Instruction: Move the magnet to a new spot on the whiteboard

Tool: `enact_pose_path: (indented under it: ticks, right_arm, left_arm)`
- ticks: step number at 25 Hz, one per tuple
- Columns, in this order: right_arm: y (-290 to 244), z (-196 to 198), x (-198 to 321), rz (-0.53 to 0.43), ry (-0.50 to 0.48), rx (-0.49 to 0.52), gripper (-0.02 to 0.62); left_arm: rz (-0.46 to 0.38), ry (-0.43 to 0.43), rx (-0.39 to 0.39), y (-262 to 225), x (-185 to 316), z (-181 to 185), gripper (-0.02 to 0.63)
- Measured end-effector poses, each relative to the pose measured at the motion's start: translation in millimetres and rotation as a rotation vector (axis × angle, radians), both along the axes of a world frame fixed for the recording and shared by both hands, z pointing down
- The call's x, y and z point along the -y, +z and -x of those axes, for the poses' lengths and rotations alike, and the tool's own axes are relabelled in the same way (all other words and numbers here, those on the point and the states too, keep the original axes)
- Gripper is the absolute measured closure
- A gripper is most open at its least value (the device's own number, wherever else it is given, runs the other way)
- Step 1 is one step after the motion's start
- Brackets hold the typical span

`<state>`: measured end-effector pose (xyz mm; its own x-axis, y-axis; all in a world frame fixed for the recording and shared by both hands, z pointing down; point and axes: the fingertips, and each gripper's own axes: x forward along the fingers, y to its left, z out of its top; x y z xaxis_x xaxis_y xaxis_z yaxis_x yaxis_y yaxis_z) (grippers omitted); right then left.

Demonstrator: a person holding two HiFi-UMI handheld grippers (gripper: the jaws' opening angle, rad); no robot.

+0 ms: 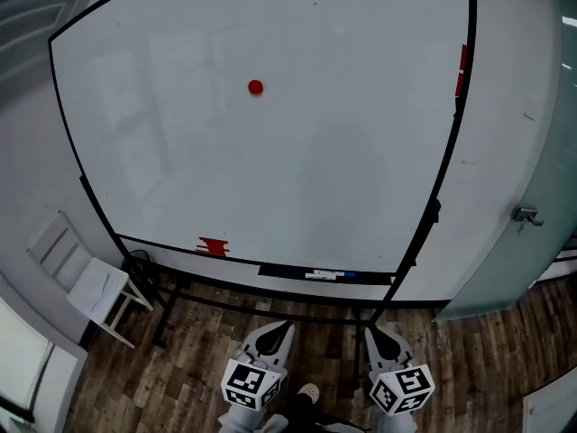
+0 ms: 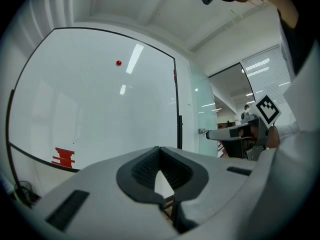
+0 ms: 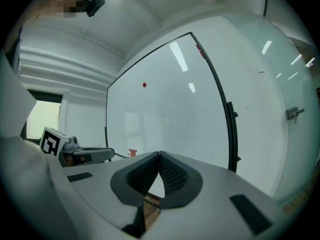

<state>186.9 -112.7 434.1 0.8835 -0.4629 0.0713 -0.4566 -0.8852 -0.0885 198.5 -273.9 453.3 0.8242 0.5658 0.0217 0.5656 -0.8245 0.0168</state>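
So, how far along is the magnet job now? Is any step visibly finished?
Done: nothing that shows. The red magnet sits alone in the upper middle of the whiteboard, and whether that is its new spot cannot be told.
In hand: nothing. The left gripper and right gripper are low, below the board, fingers shut and empty.
Left: probably reach up, grip the magnet and place it elsewhere.

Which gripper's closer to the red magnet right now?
Left, slightly. In the head view the left gripper hangs low, almost straight below the red magnet. The right gripper is just as low but off to the right. Both are shut, empty and far from it.
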Motion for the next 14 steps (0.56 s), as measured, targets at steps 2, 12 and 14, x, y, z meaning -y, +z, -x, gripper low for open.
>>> enact_pose_path:
  ticks: [2, 12, 14]
  right_arm:
    - [-1, -2, 1, -0.004, -0.006, 0.001, 0.568]
    - [3, -10, 5, 0.001, -0.023, 0.018, 0.568]
    - [3, -11, 5, -0.004, -0.026, 0.019, 0.568]
  left_arm:
    - [-0.001, 0.002, 0.001, 1, -1, -2, 0.597]
    - [0.010, -0.007, 0.011, 0, -2, -12, 0.597]
    - [0.015, -0.010, 0.013, 0, -2, -13, 0.597]
